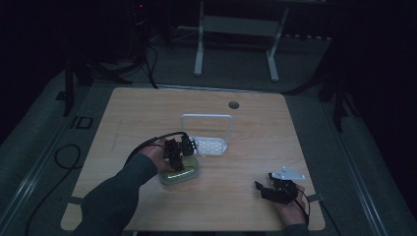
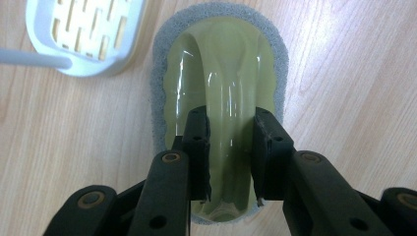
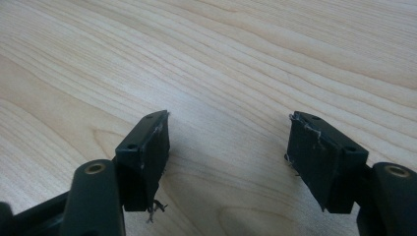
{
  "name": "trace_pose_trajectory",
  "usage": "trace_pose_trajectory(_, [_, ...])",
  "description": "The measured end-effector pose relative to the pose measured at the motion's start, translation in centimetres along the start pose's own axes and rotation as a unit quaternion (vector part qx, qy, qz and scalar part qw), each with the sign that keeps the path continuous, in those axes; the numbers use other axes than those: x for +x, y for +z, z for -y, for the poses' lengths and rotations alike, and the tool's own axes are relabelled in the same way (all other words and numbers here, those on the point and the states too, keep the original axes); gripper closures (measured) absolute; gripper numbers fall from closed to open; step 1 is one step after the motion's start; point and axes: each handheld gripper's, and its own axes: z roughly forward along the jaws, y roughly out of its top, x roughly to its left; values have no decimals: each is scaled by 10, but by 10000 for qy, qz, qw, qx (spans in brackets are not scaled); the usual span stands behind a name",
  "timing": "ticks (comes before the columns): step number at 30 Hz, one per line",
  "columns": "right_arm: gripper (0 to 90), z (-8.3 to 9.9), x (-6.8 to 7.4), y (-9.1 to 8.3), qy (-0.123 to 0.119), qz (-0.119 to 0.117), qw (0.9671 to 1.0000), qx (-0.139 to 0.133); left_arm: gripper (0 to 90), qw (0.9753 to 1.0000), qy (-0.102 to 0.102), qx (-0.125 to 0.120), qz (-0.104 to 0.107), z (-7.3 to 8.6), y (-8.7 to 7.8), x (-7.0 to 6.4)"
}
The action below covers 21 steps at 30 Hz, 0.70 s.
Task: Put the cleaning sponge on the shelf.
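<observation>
Two jaws of left gripper [image 2: 230,157] pinch glossy sponge handle [image 2: 227,88] — right gripper [image 3: 228,147] agape, seemingly idle.

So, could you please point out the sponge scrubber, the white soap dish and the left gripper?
sponge scrubber [image 2: 275,54]: left gripper view, grey foam edge.
white soap dish [image 1: 211,146]: high view, slotted tray.
left gripper [image 2: 230,152]: left gripper view, between its fingertips.

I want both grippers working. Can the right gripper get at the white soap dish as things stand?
Probably yes: the right gripper is open over bare table, and nothing lies between it and the white soap dish.

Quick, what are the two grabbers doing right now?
Left gripper: shut on the scrubber's handle.
Right gripper: open, holding nothing, over the table.
</observation>
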Motion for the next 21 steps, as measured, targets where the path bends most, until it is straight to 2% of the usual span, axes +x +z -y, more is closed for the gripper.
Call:
trace_pose_trajectory(13, [318, 0, 0, 0, 0, 0, 10000, 2, 718, 9996, 246, -133, -54, -11, -1, 0])
trace_pose_trajectory(21, [318, 0, 0, 0, 0, 1, 10000, 1, 718, 9985, 479, -166, -209, -18, -5, 0])
